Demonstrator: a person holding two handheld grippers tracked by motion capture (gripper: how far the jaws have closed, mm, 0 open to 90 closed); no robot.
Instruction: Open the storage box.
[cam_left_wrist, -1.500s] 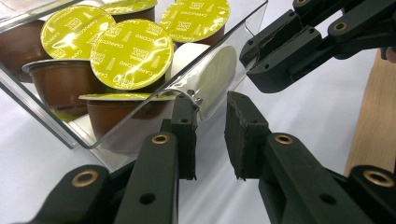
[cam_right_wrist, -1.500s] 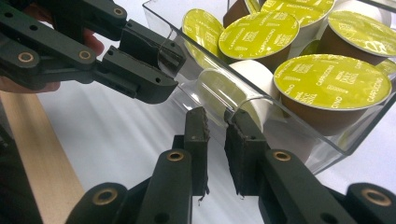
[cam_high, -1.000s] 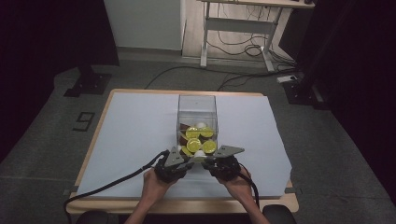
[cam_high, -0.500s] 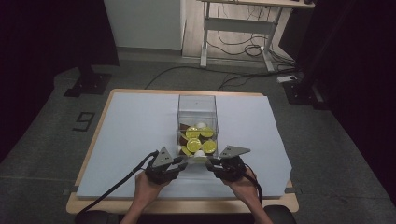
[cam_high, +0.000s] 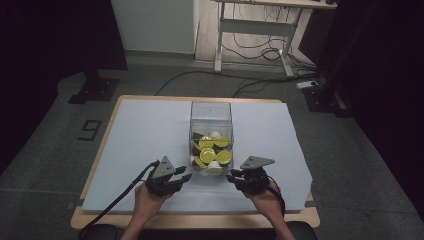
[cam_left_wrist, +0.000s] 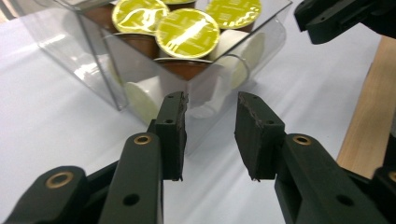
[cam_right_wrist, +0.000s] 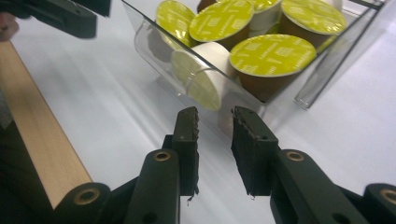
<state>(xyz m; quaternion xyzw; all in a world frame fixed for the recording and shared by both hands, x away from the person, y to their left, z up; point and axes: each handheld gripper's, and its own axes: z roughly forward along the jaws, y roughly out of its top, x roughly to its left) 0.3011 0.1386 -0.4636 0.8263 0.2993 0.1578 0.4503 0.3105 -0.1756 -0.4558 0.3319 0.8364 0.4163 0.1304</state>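
While you hold both tools low at the near edge of the table (cam_high: 125, 130), items run left to right:
Your left gripper (cam_high: 186, 177): jaws parted by a moderate gap, nothing between them, aimed at the near corner of the clear box (cam_high: 211, 111), apart from it.
Clear box: mid-table, holding yellow-lidded capsules (cam_high: 207, 154).
Your right gripper (cam_high: 231, 177): jaws parted more narrowly, empty, just short of the box.
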